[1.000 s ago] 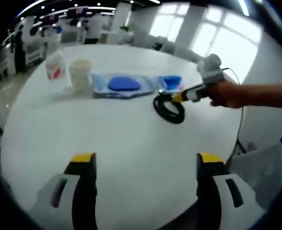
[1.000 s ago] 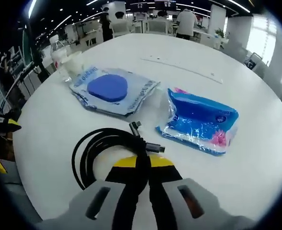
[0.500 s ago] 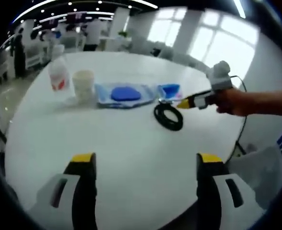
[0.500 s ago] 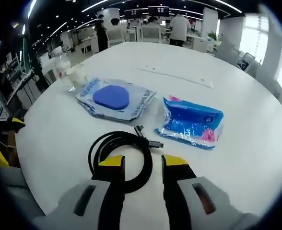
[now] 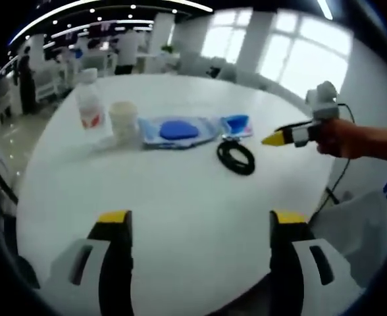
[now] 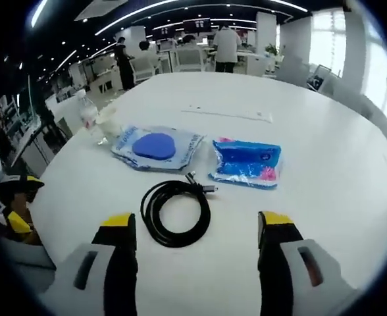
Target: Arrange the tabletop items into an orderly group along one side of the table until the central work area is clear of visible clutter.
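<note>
On the white table (image 6: 325, 151), a coiled black cable (image 6: 176, 212) lies flat, just ahead of the right gripper (image 6: 199, 227), whose jaws stand wide and hold nothing. Beyond the cable sit 2 packets: a clear pouch (image 6: 155, 146) with a blue pad inside, and a blue pack (image 6: 245, 162) beside it. Left of the pouch stand a cup (image 5: 123, 120), contents not visible, and a bottle (image 5: 89, 105). Well back from the cable, the left gripper (image 5: 199, 224) is also wide and bare.
</note>
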A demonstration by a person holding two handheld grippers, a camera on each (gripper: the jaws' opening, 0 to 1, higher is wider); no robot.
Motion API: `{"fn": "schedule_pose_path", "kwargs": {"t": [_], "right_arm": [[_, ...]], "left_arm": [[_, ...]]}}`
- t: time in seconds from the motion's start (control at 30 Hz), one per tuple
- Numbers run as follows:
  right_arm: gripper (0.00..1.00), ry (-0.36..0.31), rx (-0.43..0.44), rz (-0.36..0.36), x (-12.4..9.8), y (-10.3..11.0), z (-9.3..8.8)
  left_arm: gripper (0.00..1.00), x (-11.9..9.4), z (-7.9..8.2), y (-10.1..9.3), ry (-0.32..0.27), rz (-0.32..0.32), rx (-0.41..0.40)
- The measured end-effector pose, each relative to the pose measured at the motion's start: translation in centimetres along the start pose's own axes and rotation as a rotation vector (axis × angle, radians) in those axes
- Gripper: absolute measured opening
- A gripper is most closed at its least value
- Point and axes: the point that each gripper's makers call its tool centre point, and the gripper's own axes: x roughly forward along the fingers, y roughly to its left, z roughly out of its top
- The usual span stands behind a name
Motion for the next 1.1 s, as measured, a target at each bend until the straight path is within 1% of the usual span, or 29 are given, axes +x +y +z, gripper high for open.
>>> {"fn": "schedule_pose_path", "kwargs": {"t": [0.07,0.17,0.23,0.37,0.4,0.53,0.7,0.8,0.87,0.93,1.0,1.07,1.1], "right_arm": [[0.78,0.001,0.013,-0.011,-0.9,-0.3,-0.7],[0.78,-0.017,0.078,-0.033,-2.7,-0.5,-1.9],[0.78,-0.024,0.089,-0.058,-3.8,-0.7,-2.8],[0.79,-0.037,0.126,-0.092,-5.8,-0.4,-4.3],[0.79,-0.035,0.135,-0.101,-6.3,-0.2,-5.0],[0.79,-0.039,0.158,-0.129,-7.8,0.1,-6.5],[0.81,-0.067,0.147,-0.147,-8.8,0.5,-6.8],[0.81,-0.068,0.122,-0.133,-8.9,1.2,-7.1],[0.82,-0.081,0.102,-0.123,-9.1,1.4,-7.0],[0.82,-0.085,0.107,-0.114,-9.1,1.4,-7.0],[0.82,-0.095,0.13,-0.095,-9.0,1.1,-6.9],[0.83,-0.111,0.11,-0.091,-8.9,0.7,-6.5],[0.82,-0.116,0.104,-0.092,-8.9,0.6,-6.4]], "left_arm": [[0.83,-0.2,-0.2,-0.1,0.007,-0.001,0.015],[0.83,-0.5,-0.5,0.0,0.013,-0.002,0.034],[0.83,-0.7,-0.7,0.2,0.015,-0.002,0.037],[0.82,-1.3,-0.9,0.0,0.021,-0.014,0.06],[0.82,-1.5,-0.9,0.0,0.02,-0.018,0.068],[0.82,-1.9,-1.2,-0.1,0.017,-0.031,0.084],[0.83,-2.1,-1.0,0.3,0.004,-0.029,0.088],[0.83,-2.3,-0.3,0.3,-0.013,-0.023,0.09],[0.83,-2.4,0.4,0.1,-0.03,-0.021,0.091],[0.84,-2.2,0.8,0.0,-0.045,-0.012,0.09],[0.84,-2.2,0.7,0.0,-0.036,-0.002,0.077],[0.84,-2.4,0.7,-0.2,-0.045,0.005,0.075],[0.85,-2.4,0.5,-0.3,-0.038,0.005,0.086]]}}
